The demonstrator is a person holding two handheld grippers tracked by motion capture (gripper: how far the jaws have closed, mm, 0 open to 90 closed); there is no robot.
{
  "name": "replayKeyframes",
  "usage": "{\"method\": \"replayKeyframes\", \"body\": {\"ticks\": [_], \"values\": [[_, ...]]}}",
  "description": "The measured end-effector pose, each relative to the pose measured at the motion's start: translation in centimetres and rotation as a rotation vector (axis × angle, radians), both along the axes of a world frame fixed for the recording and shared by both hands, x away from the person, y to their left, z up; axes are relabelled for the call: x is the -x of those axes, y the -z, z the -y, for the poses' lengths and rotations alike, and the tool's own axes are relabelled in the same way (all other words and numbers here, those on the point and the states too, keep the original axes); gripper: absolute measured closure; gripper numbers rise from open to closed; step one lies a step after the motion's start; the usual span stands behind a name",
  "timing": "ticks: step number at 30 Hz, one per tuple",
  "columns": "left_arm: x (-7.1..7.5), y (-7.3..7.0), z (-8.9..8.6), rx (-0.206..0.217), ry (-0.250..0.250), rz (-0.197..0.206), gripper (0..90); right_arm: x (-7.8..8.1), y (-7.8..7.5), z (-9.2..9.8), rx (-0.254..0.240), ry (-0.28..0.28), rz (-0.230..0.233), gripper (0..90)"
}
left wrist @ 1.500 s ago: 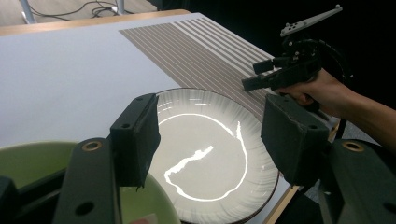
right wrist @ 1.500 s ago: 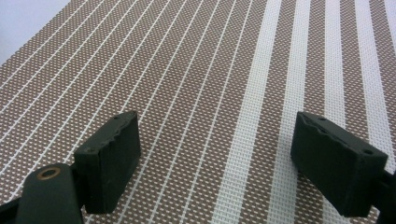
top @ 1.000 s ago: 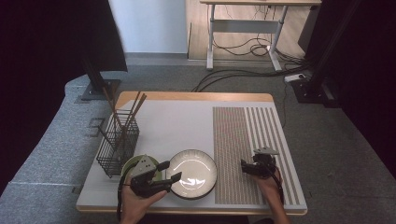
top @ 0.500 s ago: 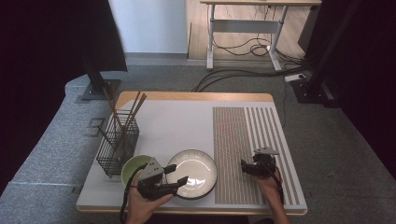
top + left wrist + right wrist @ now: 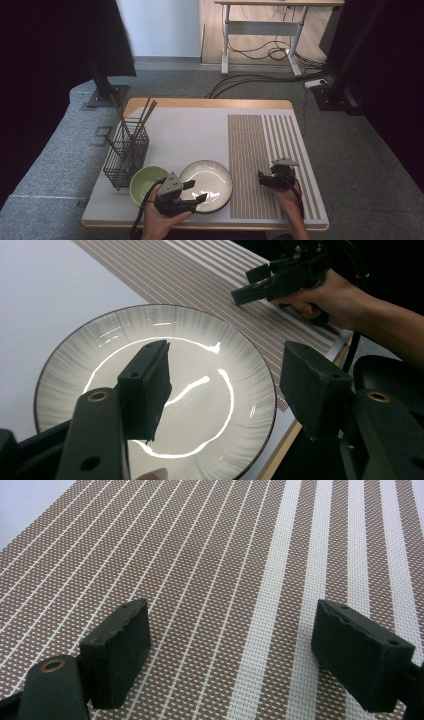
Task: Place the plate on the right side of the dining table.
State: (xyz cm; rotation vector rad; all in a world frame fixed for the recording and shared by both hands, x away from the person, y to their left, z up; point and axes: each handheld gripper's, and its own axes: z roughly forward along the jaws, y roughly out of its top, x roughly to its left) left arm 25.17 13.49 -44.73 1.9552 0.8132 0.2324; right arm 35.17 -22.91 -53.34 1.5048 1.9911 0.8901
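1. The plate is found near the front edge of the table, just right of the green bowl and left of the striped mat.
2. The left gripper is held spread wide over the plate's near rim, nothing pinched.
3. The right gripper is held spread above the mat, empty.
4. The rim should be taken between the jaws, one above and one below, before they are closed.
5. A firm, level grip is advised, since glazed ware is judged slippery.
6. The bowl and the wire basket should be kept clear of.
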Motion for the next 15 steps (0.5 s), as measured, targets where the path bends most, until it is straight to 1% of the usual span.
{"method": "replayKeyframes", "body": {"ticks": [9,15], "values": [[0.0,0.6,0.5,-0.010,0.025,-0.008,36.9,0.0,0.0,0.0,0.000,0.000,0.000,16.2],[-0.1,1.2,0.9,-0.016,0.040,-0.021,36.9,0.0,0.0,0.0,0.000,0.000,0.000,16.2]]}}
